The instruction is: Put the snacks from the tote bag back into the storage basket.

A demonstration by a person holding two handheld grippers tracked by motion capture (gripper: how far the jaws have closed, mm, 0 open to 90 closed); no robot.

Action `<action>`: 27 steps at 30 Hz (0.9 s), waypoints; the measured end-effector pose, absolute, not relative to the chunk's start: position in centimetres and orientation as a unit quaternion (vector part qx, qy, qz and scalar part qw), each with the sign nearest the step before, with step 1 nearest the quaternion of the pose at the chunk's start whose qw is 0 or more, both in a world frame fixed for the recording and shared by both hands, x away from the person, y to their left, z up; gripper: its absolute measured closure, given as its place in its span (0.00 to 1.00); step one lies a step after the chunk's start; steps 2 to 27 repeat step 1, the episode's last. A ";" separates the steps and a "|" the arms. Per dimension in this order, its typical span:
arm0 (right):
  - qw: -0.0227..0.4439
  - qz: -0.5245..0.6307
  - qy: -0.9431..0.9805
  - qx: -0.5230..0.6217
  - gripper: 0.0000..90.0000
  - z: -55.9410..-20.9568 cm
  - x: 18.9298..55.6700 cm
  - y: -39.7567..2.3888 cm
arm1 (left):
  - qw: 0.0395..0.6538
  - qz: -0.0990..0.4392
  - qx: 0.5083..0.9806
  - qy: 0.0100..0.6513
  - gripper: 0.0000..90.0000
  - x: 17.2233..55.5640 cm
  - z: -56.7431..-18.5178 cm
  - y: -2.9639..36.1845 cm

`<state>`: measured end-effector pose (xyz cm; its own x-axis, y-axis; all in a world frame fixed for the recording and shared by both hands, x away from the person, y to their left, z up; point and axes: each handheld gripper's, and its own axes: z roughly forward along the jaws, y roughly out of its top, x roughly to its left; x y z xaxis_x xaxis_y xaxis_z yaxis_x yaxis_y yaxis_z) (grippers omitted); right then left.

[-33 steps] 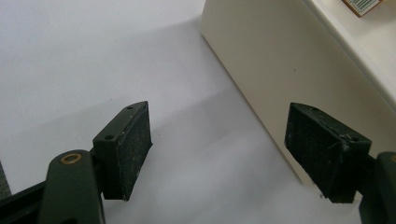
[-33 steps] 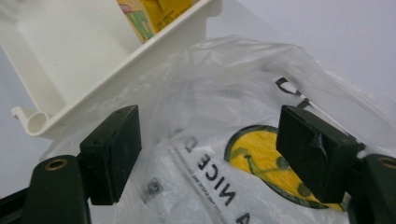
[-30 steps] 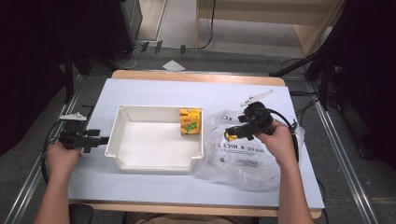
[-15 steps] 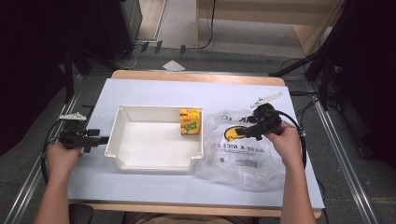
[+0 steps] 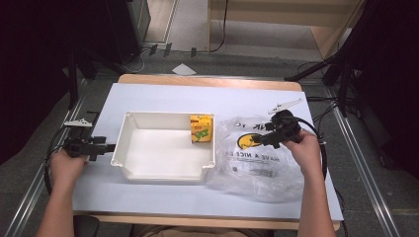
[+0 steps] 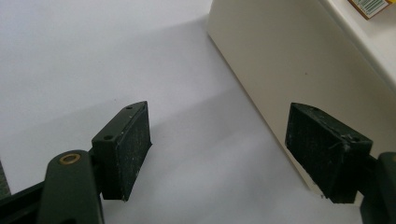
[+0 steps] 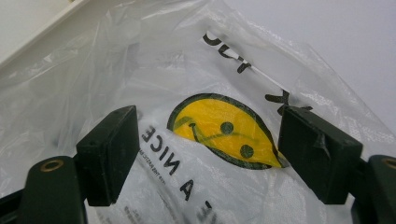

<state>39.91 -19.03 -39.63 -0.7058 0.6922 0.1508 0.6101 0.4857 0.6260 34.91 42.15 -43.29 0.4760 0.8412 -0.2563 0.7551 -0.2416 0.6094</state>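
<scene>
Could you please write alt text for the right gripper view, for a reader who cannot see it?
The right gripper, its two black jaws open, points at a crumpled clear plastic bag printed with a yellow smiley face and black lettering. The bag lies on a white table surface, with the edge of a white tray at upper left.
</scene>
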 end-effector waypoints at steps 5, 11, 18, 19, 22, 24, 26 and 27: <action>0.059 0.337 0.859 0.380 0.24 -39.6 39.9 -19.0 | 0.347 0.062 0.786 0.508 0.26 34.9 -43.3 42.2; 0.059 0.337 0.859 0.380 0.24 -39.6 39.9 -19.0 | 0.347 0.062 0.786 0.508 0.26 34.9 -43.3 42.2; 0.059 0.337 0.859 0.380 0.24 -39.6 39.9 -19.0 | 0.347 0.062 0.786 0.508 0.26 34.9 -43.3 42.2; 0.059 0.337 0.859 0.380 0.24 -39.6 39.9 -19.0 | 0.347 0.062 0.786 0.508 0.26 34.9 -43.3 42.2; 0.059 0.337 0.859 0.380 0.24 -39.6 39.9 -19.0 | 0.347 0.062 0.786 0.508 0.26 34.9 -43.3 42.2; 0.059 0.337 0.859 0.380 0.24 -39.6 39.9 -19.0 | 0.347 0.062 0.786 0.508 0.26 34.9 -43.3 42.2; 0.059 0.337 0.859 0.380 0.24 -39.6 39.9 -19.0 | 0.347 0.062 0.786 0.508 0.26 34.9 -43.3 42.2; 0.059 0.337 0.859 0.380 0.24 -39.6 39.9 -19.0 | 0.347 0.062 0.786 0.508 0.26 34.9 -43.3 42.2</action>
